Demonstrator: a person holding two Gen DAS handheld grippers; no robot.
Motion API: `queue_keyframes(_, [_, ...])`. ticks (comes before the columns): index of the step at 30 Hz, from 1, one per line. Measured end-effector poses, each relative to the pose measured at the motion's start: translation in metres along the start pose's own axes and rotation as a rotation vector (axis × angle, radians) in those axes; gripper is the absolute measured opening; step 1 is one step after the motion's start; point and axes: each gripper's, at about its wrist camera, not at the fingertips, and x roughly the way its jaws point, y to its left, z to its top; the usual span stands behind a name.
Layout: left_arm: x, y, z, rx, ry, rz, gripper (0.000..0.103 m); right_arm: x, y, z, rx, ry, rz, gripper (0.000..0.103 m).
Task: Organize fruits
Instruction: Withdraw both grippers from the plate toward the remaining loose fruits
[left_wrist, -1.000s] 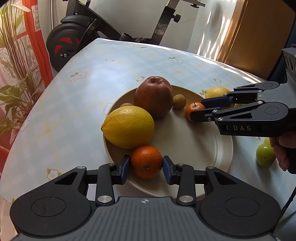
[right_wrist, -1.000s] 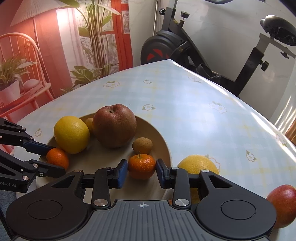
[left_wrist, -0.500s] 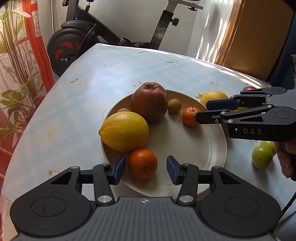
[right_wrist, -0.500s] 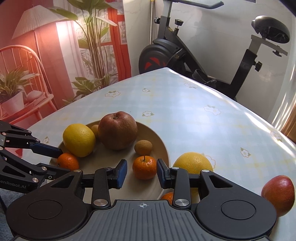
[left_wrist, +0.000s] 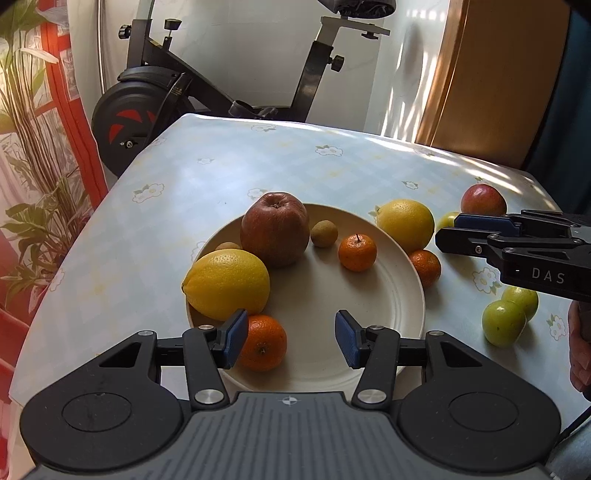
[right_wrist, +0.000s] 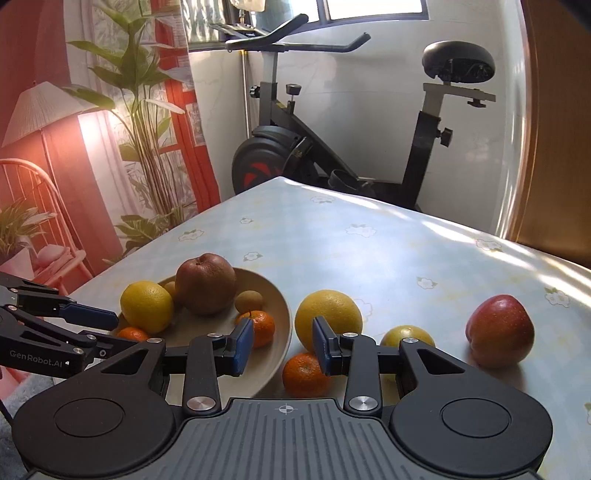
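Note:
A beige plate (left_wrist: 332, 295) holds a lemon (left_wrist: 227, 282), a dark red apple (left_wrist: 275, 234), a small brown fruit (left_wrist: 324, 233), a stemmed tangerine (left_wrist: 357, 253) and a second tangerine (left_wrist: 262, 345). My left gripper (left_wrist: 291, 343) hangs over the plate's near rim, its jaws opening. That second tangerine lies by its left pad, and the right pad stands well clear. My right gripper (right_wrist: 282, 345) is open with a narrow gap and holds nothing. It hovers over the plate's right rim (right_wrist: 282, 314), above a loose tangerine (right_wrist: 306, 374) on the table.
On the tablecloth right of the plate lie a yellow citrus (left_wrist: 405, 224), a red apple (left_wrist: 483, 199) and two green fruits (left_wrist: 504, 323). An exercise bike (right_wrist: 332, 147) stands beyond the table's far edge. A hand (left_wrist: 580, 347) shows at the right.
My left gripper's jaws opened off the tangerine, which stays on the plate, and the gripper drew back a little. The right gripper pulled back off the plate to the right, leaving the stemmed tangerine there.

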Motion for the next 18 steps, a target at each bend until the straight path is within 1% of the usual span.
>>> queue_keyframes(2, [-0.001, -0.003, 0.001, 0.004, -0.006, 0.000, 0.054, -0.009, -0.005, -0.005, 0.014, -0.009, -0.016, 0.033])
queue_keyframes(5, [-0.002, -0.006, 0.002, 0.008, -0.012, 0.000, 0.055, -0.019, -0.010, -0.011, 0.026, -0.016, -0.044, 0.038])
queue_keyframes(10, [-0.003, -0.011, 0.002, 0.017, -0.019, 0.002, 0.055, -0.032, -0.017, -0.018, 0.043, -0.026, -0.083, 0.039])
queue_keyframes(13, [-0.003, -0.014, 0.001, 0.026, -0.020, 0.004, 0.055, -0.038, -0.022, -0.022, 0.056, -0.032, -0.096, 0.040])
queue_keyframes(15, [-0.004, -0.017, 0.001, 0.031, -0.019, 0.006, 0.055, -0.041, -0.025, -0.025, 0.059, -0.038, -0.108, 0.043])
queue_keyframes(18, [-0.003, -0.020, 0.003, 0.042, -0.021, 0.008, 0.055, -0.045, -0.027, -0.028, 0.062, -0.040, -0.109, 0.043])
